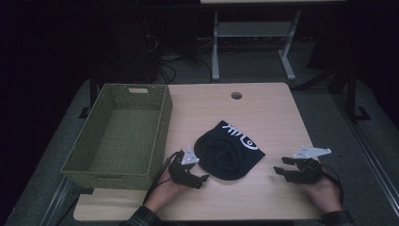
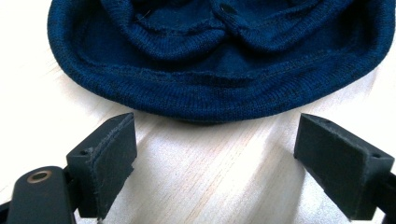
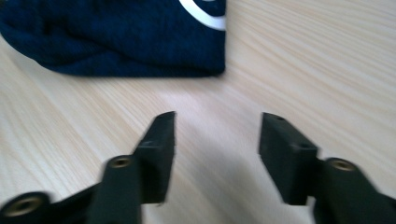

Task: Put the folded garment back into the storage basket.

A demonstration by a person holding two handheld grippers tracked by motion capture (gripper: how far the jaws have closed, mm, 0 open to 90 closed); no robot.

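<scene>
A pale wooden table (image 1: pixel 263 113) carries a navy knit hat (image 1: pixel 229 150) mid-surface, beside a green basket (image 1: pixel 162 120) — left gripper (image 1: pixel 203 180) spread empty just short of it, right gripper (image 1: pixel 277 170) parted, empty, well clear.

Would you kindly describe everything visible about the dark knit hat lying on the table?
The hat is dark navy ribbed knit with a white printed design near its far corner. It lies flat and crumpled on the light wooden table, its opening with the thick rolled rim facing the left hand-held gripper. Nothing grips it; only the tabletop touches it.
</scene>
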